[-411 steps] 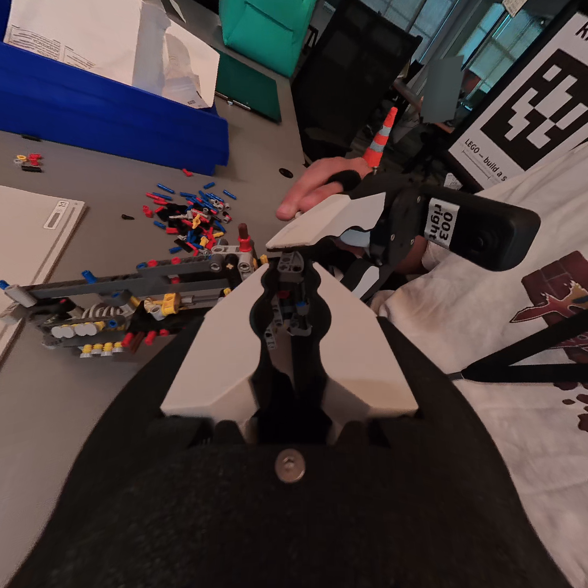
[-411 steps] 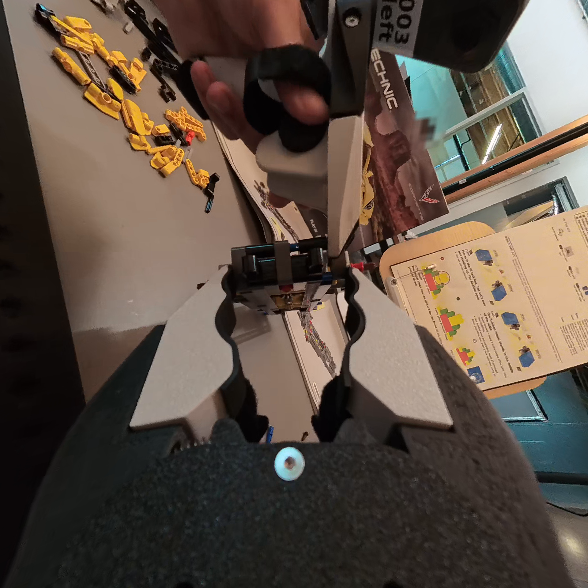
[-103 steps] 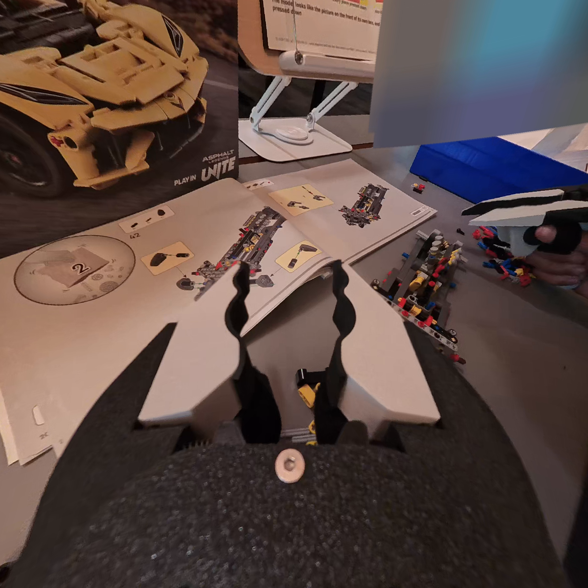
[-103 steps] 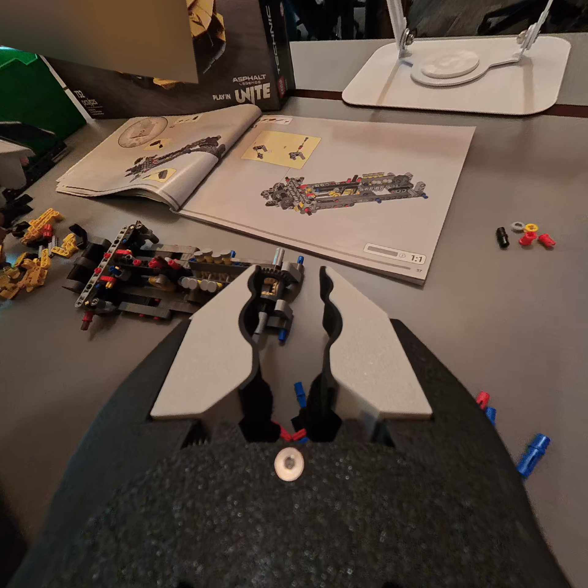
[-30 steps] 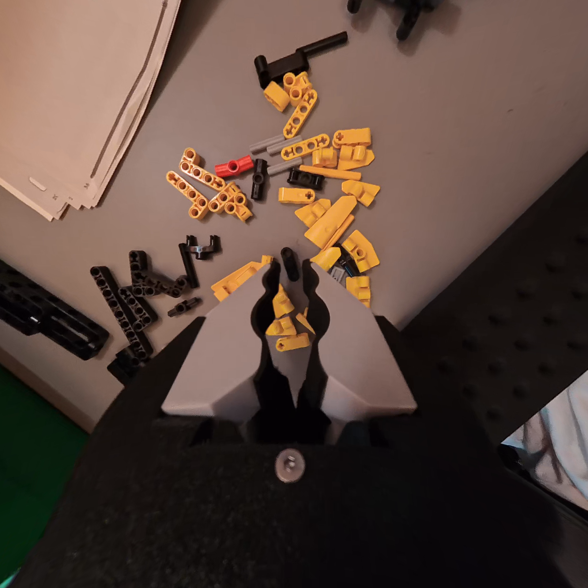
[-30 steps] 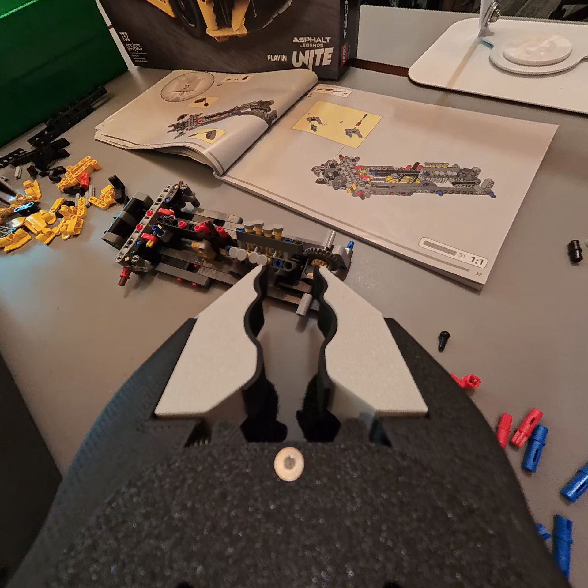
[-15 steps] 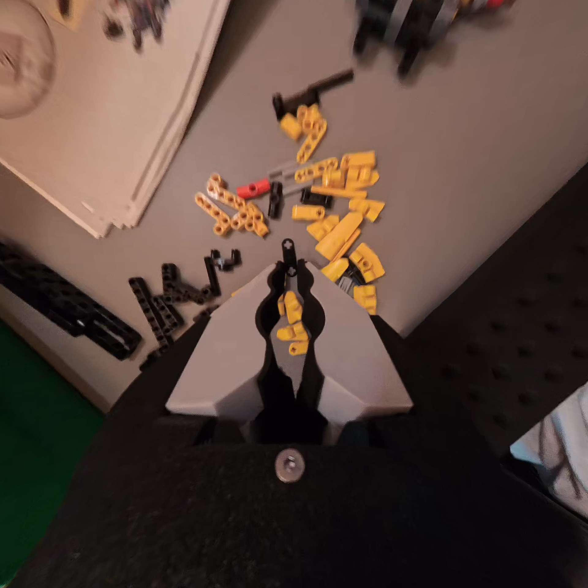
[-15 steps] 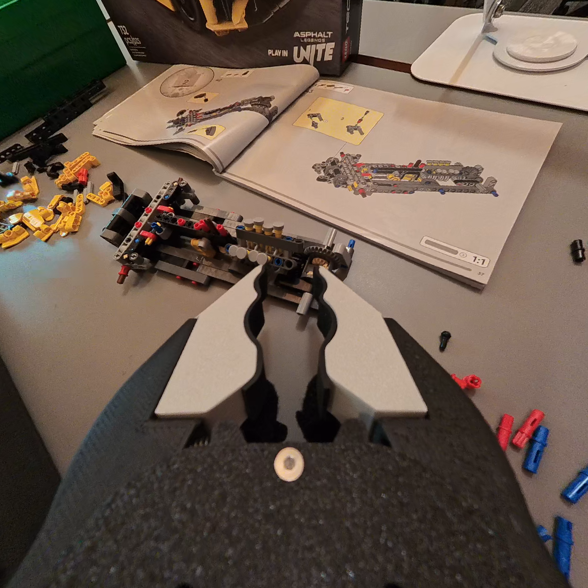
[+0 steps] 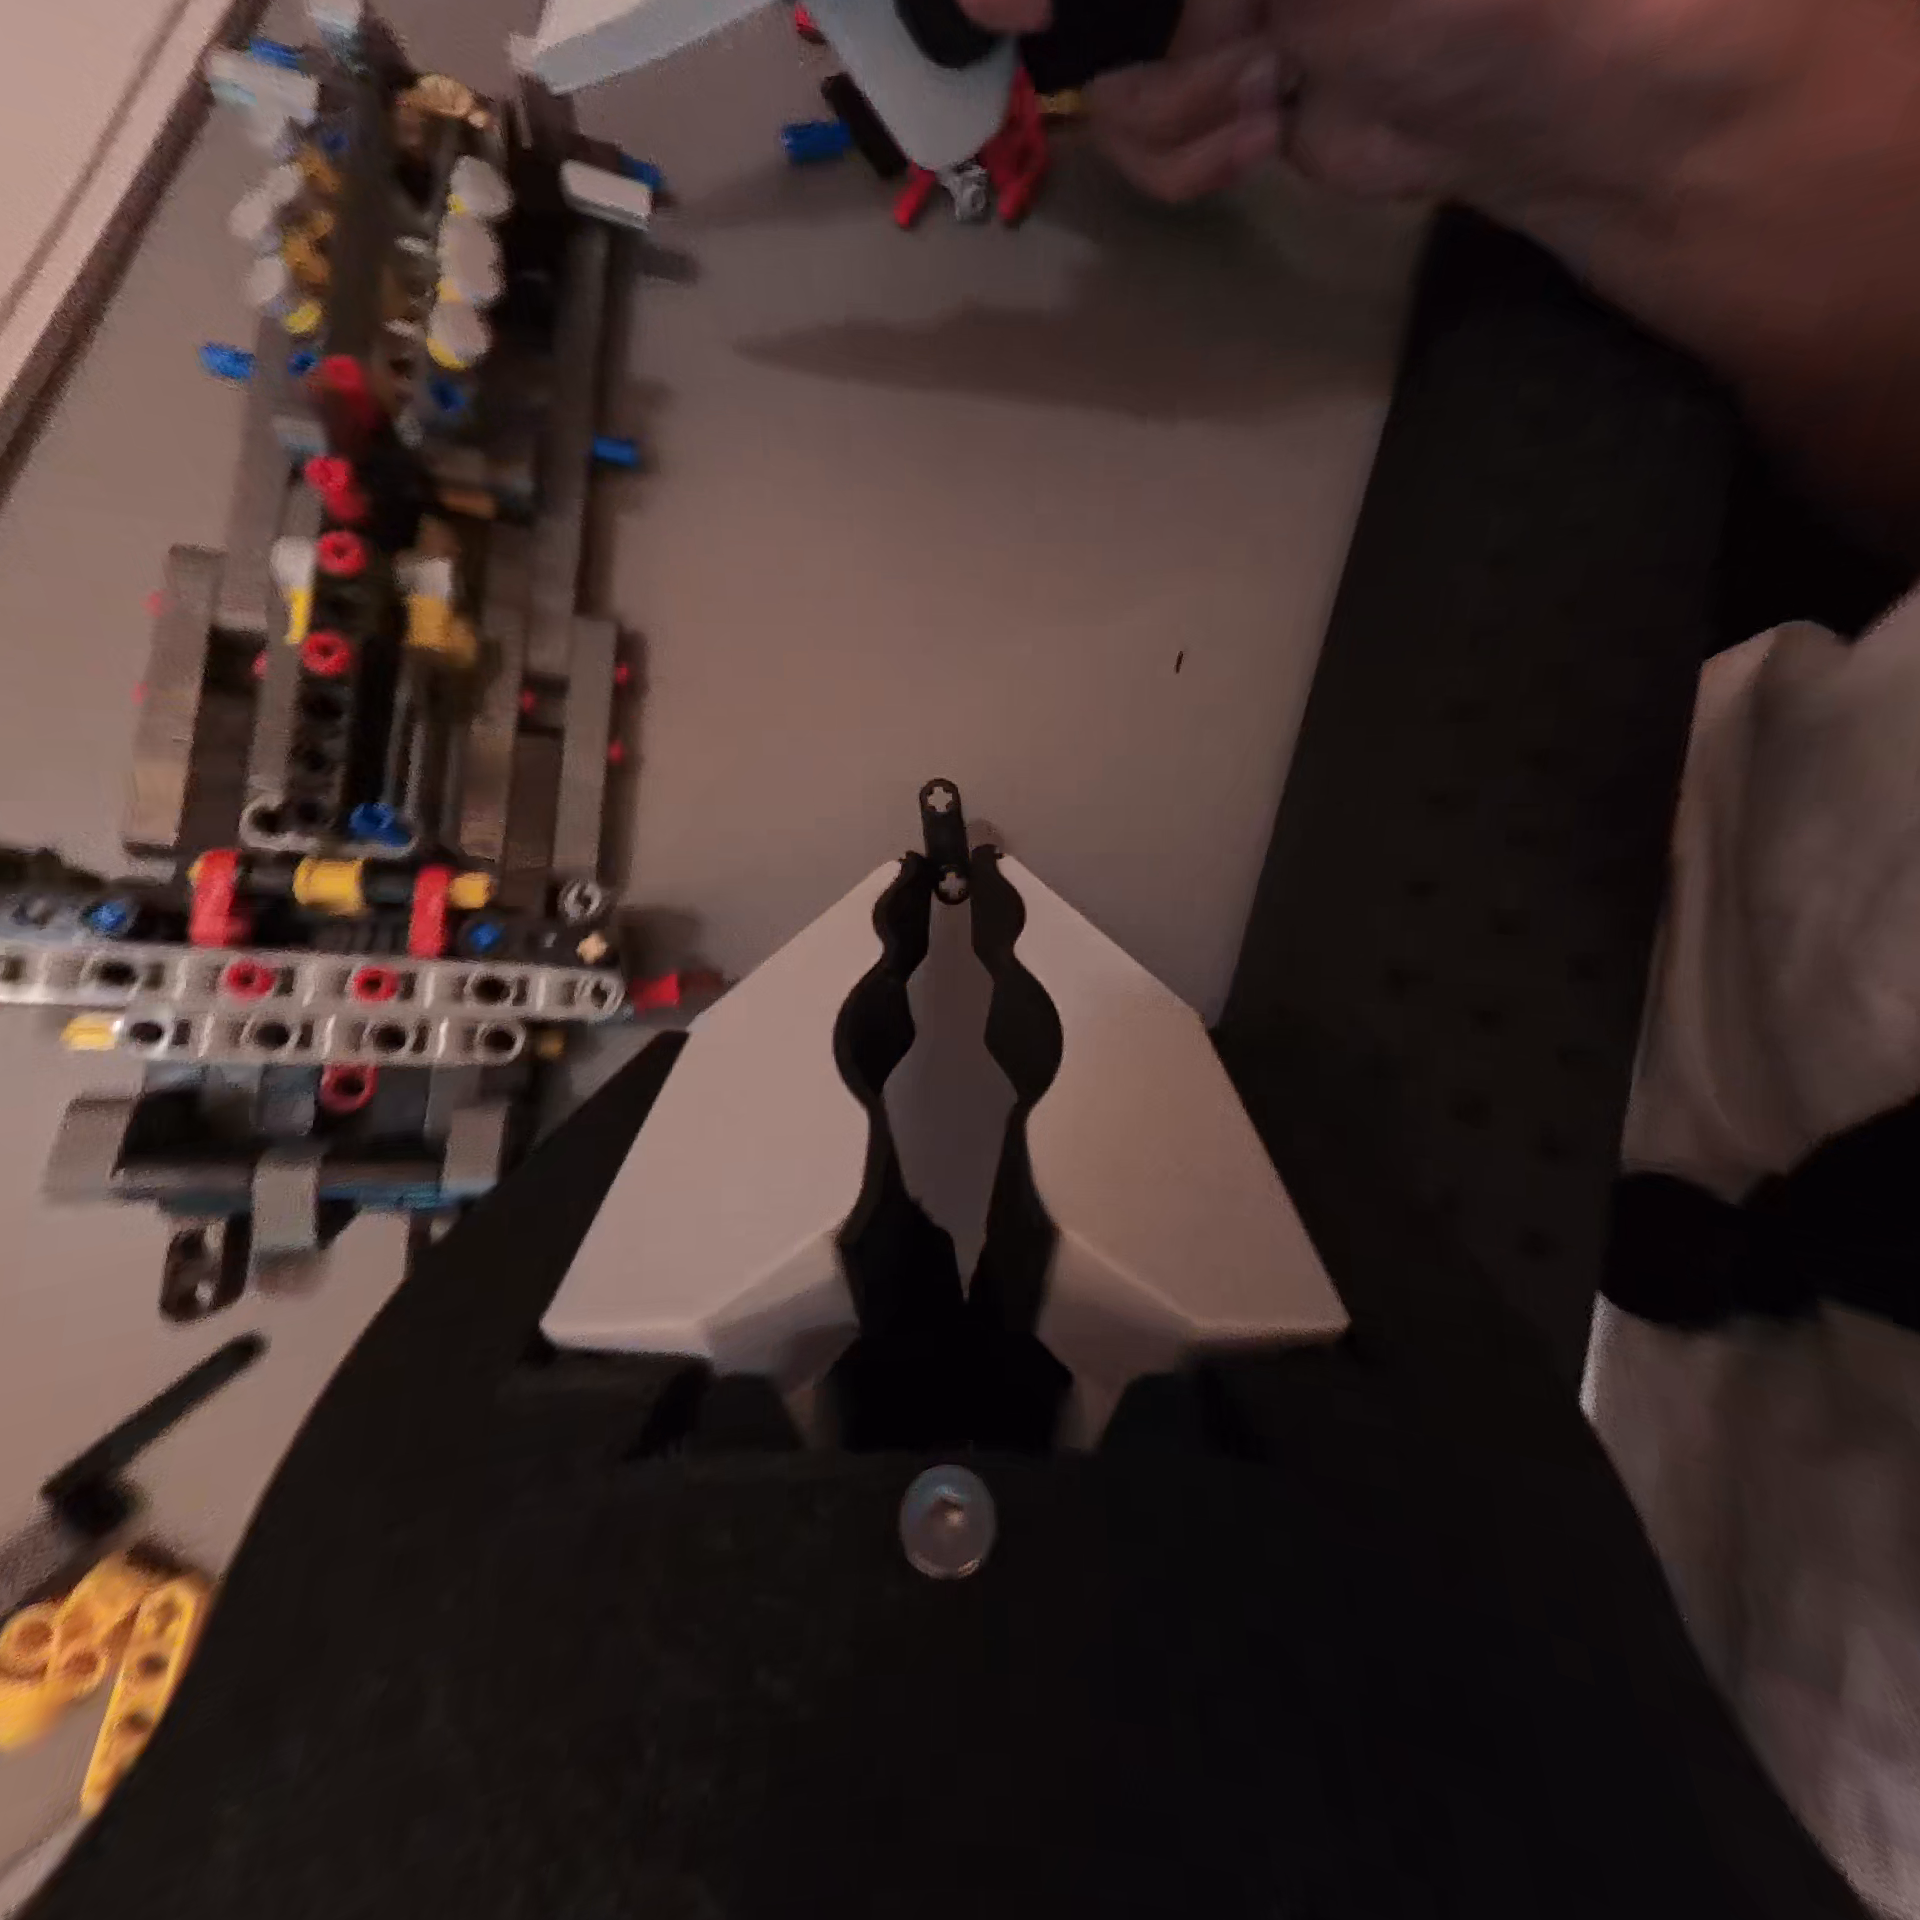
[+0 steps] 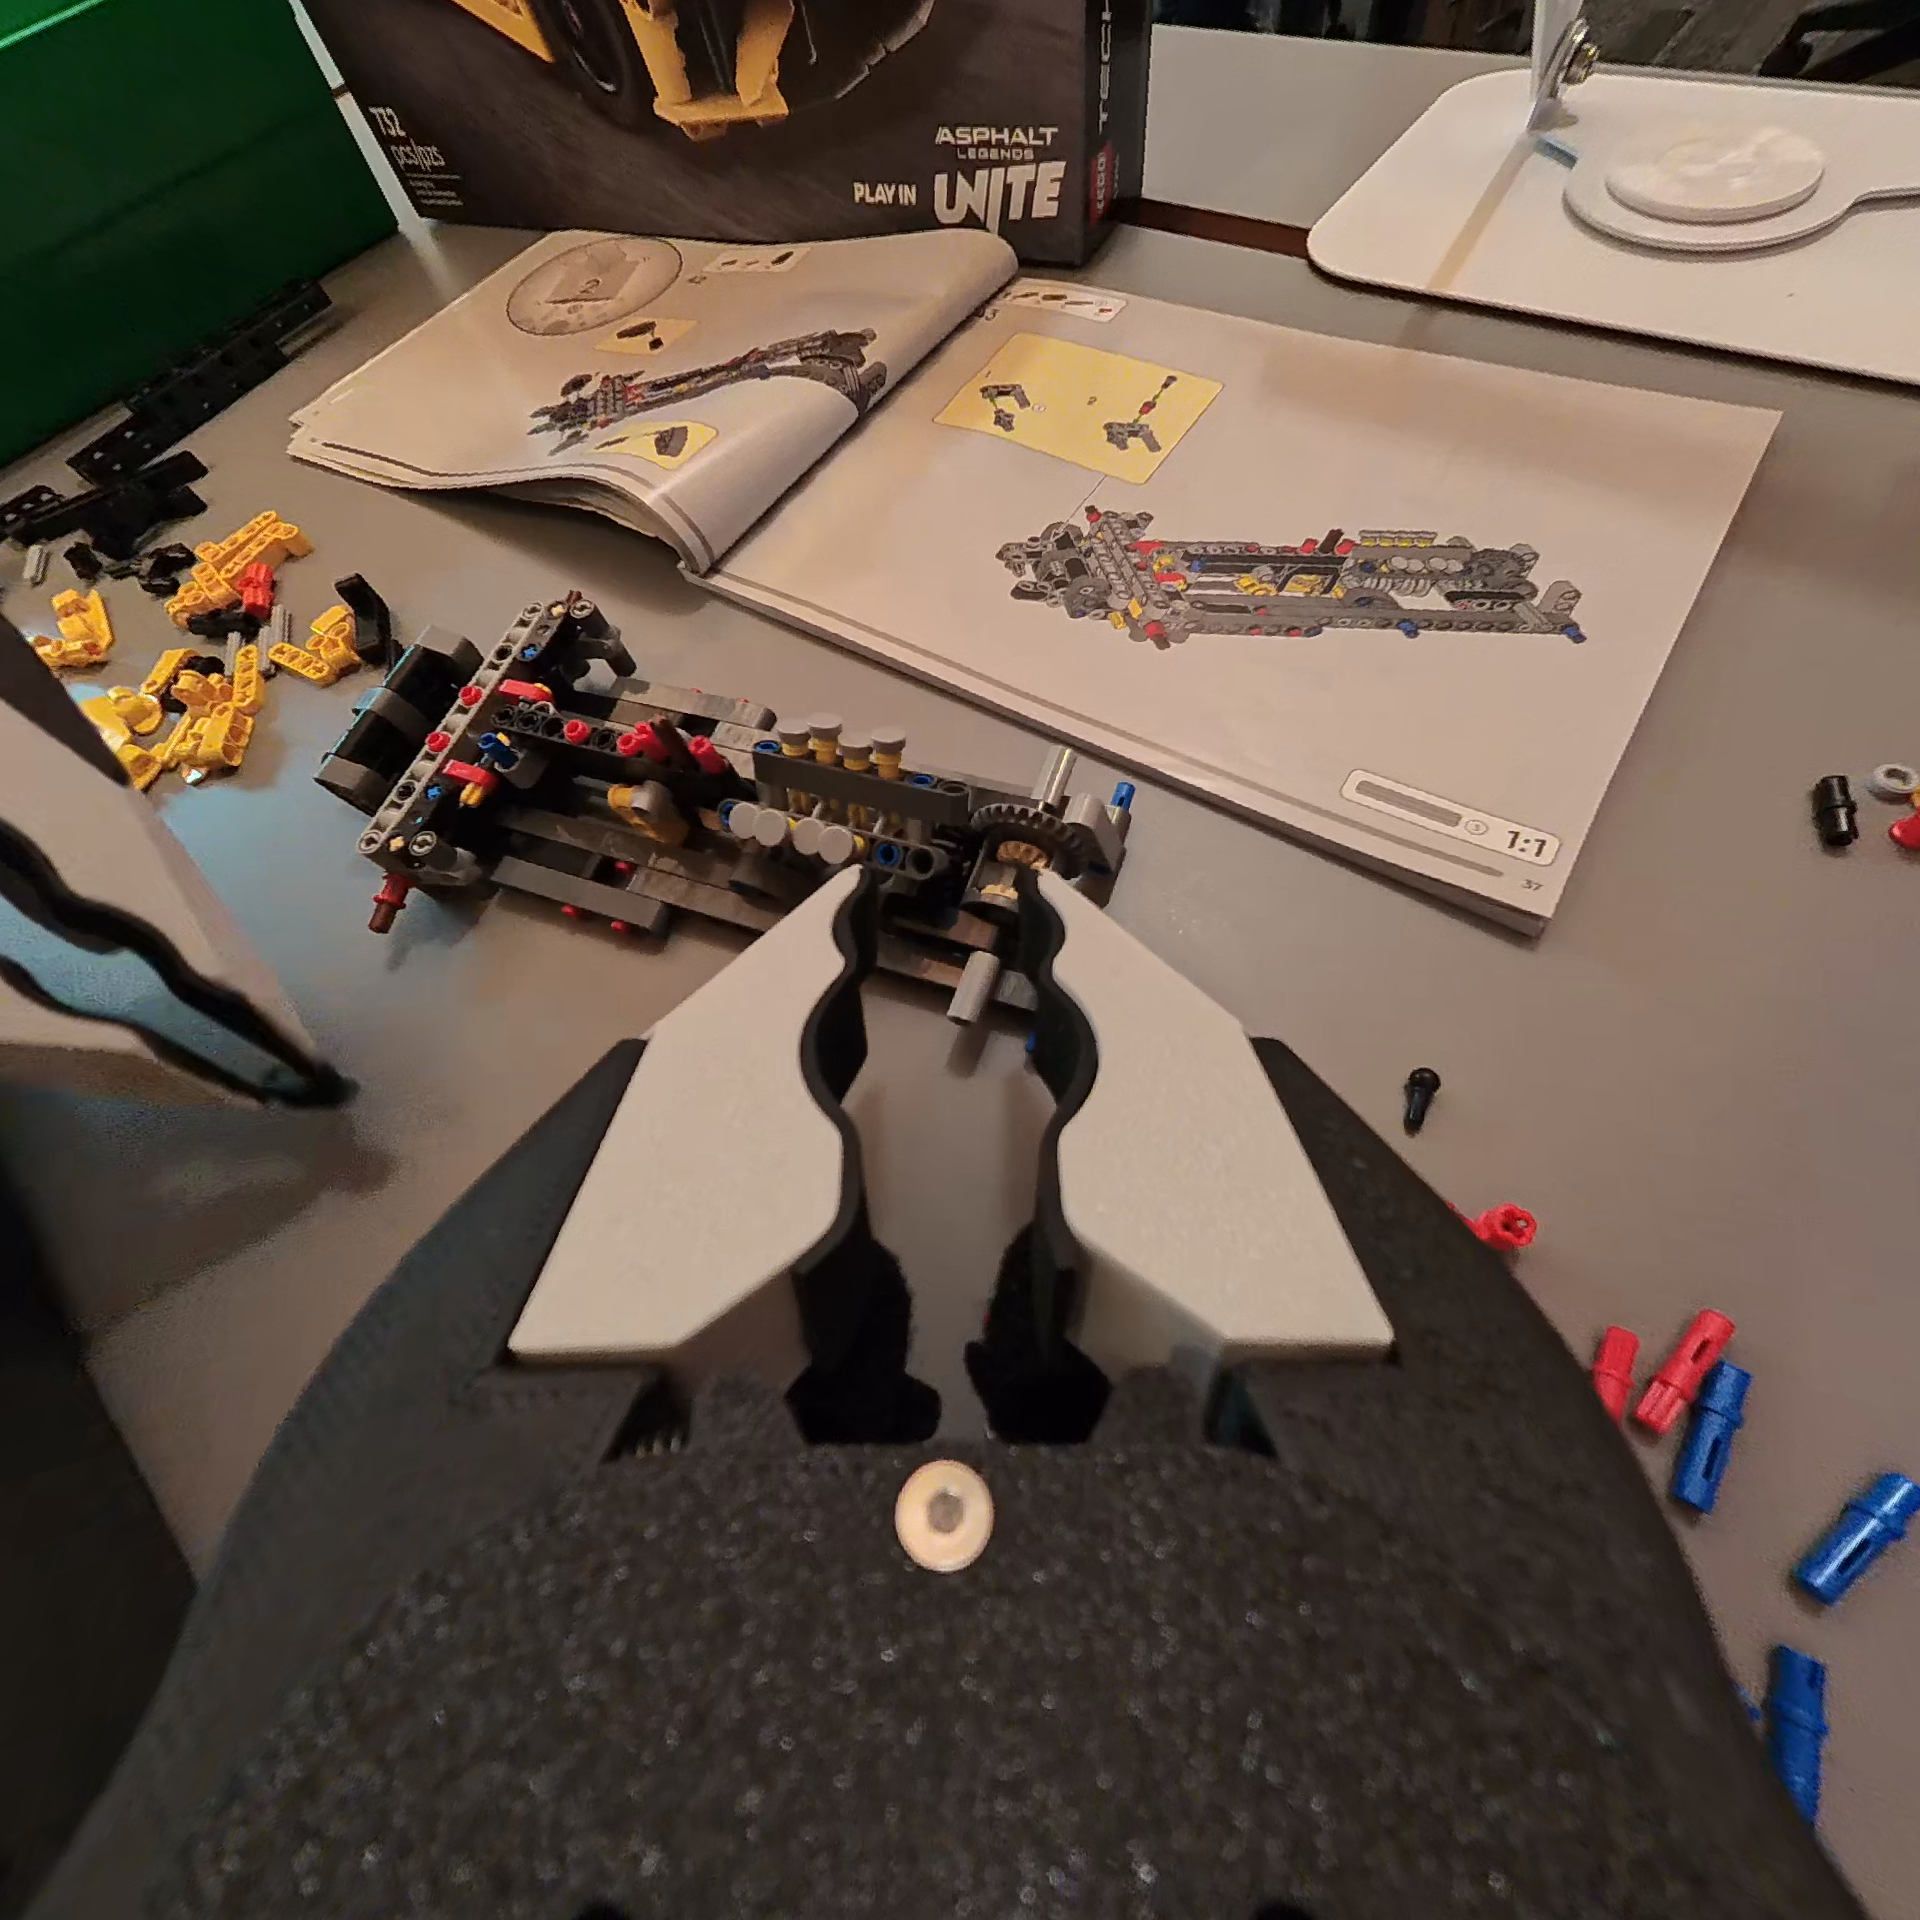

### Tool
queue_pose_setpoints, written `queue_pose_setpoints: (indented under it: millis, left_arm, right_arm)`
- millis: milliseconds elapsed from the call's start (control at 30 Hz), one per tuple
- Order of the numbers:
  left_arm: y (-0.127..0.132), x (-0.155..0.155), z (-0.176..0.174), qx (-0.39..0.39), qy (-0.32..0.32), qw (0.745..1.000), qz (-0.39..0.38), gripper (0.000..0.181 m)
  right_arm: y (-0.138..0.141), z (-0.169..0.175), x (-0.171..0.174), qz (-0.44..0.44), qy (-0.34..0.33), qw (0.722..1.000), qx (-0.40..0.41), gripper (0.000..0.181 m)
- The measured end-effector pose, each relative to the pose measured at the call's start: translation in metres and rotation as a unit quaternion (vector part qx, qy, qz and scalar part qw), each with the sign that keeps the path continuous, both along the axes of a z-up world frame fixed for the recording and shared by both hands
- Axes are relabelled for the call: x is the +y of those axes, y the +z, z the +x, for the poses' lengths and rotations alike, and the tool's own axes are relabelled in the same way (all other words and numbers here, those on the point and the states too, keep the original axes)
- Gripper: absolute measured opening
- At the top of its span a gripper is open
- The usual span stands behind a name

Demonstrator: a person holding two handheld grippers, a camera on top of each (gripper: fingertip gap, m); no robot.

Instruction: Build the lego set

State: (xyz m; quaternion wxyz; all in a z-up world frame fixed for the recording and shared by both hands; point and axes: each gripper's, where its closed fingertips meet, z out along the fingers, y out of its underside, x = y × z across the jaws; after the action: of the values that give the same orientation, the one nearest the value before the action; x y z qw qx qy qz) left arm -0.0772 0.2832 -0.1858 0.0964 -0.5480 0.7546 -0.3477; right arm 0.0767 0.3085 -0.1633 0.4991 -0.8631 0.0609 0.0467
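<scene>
My left gripper (image 9: 948,875) is shut on a small black two-hole link (image 9: 941,831), held above the grey table to the right of the half-built chassis (image 9: 384,623). The link sticks out past the fingertips. The chassis (image 10: 675,790) is a long grey and black frame with red, blue and yellow pins and lies flat on the table. My right gripper (image 10: 948,883) is open and empty, its fingertips on either side of the chassis's gear end. The left gripper (image 10: 156,935) also shows at the left edge of the right wrist view. The right gripper (image 9: 831,42) shows at the top of the left wrist view.
An open instruction booklet (image 10: 1299,499) lies behind the chassis, with the set's box (image 10: 779,104) behind it. Loose yellow and black pieces (image 10: 197,655) lie at the left, blue and red pins (image 10: 1704,1403) at the right. A white stand base (image 10: 1662,208) is at the back right, and a black mat (image 9: 1455,727) runs along the near table edge. Across from one pair of fingers to the other is roughly 15 centimeters.
My left gripper closed on the black link in the yellow pile, lifted it and swung right to beside the chassis. My right gripper has barely moved.
</scene>
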Motion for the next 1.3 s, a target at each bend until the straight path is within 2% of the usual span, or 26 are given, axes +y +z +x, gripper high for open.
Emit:
queue_pose_setpoints:
  millis: [200,433,500,567,633,700,767,833,933,1033,1133,1300]
  left_arm:
    - [-0.016,-0.002,0.016,0.004,-0.003,0.997,0.071,0.006]
    - [-0.017,-0.002,0.018,-0.011,-0.010,0.997,0.079,0.006]
    - [-0.018,-0.002,0.019,-0.012,-0.002,0.997,0.080,0.013]
    - [-0.017,-0.004,0.018,-0.015,0.003,0.998,0.065,0.021]
    - [-0.006,-0.014,0.010,-0.025,0.001,1.000,0.005,0.026]
    - [0.011,-0.011,-0.001,-0.048,0.028,0.997,-0.049,0.031]
    - [0.025,0.003,-0.017,-0.080,0.069,0.991,-0.080,0.034]
    - [0.040,0.031,-0.037,-0.121,0.132,0.981,-0.079,0.035]
    - [0.056,0.088,-0.078,-0.155,0.248,0.956,-0.035,0.033]
    - [0.060,0.138,-0.129,-0.138,0.338,0.930,0.030,0.032]
    - [0.054,0.163,-0.172,-0.092,0.366,0.922,0.087,0.032]
    - [0.038,0.184,-0.204,-0.049,0.335,0.923,0.181,0.024]
  right_arm:
    - [0.000,-0.001,0.000,0.001,0.003,1.000,0.007,0.025]
    - [-0.001,-0.001,-0.001,0.000,0.004,1.000,0.013,0.025]
    - [-0.001,-0.001,-0.001,0.000,0.004,1.000,0.012,0.025]
    - [-0.001,-0.002,0.000,0.000,0.005,1.000,0.013,0.025]
    - [0.000,-0.002,0.000,0.002,0.005,1.000,0.016,0.025]
    - [0.000,-0.003,0.000,0.002,0.007,1.000,0.017,0.025]
    - [0.000,-0.003,0.000,0.001,0.008,1.000,0.015,0.025]
    - [-0.001,-0.005,0.001,0.000,0.010,1.000,0.015,0.025]
    - [-0.002,-0.006,0.002,-0.004,0.013,1.000,0.009,0.025]
    - [-0.003,-0.007,0.003,-0.007,0.013,1.000,0.003,0.025]
    - [-0.003,-0.008,0.004,-0.008,0.015,1.000,0.003,0.025]
    - [-0.005,-0.009,0.005,-0.013,0.017,1.000,-0.007,0.025]
